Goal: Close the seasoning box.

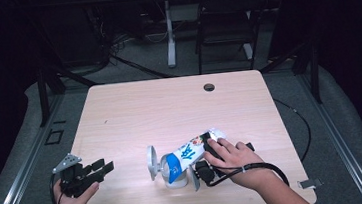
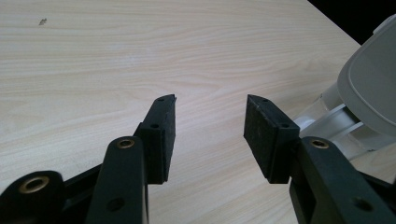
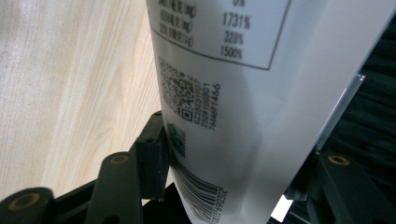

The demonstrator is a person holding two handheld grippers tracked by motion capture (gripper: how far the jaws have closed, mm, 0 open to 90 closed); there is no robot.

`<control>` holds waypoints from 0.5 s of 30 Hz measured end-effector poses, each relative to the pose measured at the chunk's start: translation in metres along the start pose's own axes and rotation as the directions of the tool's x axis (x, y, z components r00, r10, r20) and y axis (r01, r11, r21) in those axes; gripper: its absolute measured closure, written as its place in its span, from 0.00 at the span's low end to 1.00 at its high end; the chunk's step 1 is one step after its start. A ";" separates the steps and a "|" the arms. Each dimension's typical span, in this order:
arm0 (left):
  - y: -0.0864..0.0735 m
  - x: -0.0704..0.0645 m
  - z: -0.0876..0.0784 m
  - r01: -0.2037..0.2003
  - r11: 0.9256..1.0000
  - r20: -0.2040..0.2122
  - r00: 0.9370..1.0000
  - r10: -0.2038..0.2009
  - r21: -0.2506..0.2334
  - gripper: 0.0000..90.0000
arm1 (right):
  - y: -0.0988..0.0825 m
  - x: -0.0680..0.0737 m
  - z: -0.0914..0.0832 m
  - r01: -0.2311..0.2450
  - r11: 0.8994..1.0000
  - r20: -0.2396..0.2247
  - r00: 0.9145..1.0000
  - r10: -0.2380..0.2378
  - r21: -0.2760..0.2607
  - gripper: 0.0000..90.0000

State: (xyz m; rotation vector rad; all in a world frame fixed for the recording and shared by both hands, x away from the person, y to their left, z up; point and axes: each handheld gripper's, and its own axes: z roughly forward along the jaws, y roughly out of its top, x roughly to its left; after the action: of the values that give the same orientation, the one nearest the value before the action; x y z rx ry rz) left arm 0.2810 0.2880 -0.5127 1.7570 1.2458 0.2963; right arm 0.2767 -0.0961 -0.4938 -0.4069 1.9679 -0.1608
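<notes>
On the pale wood table [image 1: 134, 111], the right gripper [image 1: 206, 166] at five o'clock clamps a printed pouch [image 1: 189, 154] over a white stand [image 1: 176, 175], likely seating it next, while the left gripper [image 1: 95, 171] waits with jaws apart

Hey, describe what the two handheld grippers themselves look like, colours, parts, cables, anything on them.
Both are black. The left gripper carries a grey three-cornered plate on top; its view shows flat rectangular pads on angular arms with brass-ringed pivot holes. The right gripper trails a black cable looping over the hand, and has the same brass-ringed holes. No sleeves show on the forearms.
</notes>
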 end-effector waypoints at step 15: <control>0.000 0.000 -0.001 0.003 1.000 0.001 1.000 -0.003 -0.002 0.60 | 0.000 0.000 0.000 0.003 1.000 0.000 1.000 -0.003 0.002 0.51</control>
State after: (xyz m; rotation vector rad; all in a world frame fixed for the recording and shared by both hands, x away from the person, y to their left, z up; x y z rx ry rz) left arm 0.2807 0.2886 -0.5122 1.7536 1.2467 0.2942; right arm 0.2764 -0.0958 -0.4935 -0.4081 1.9670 -0.1647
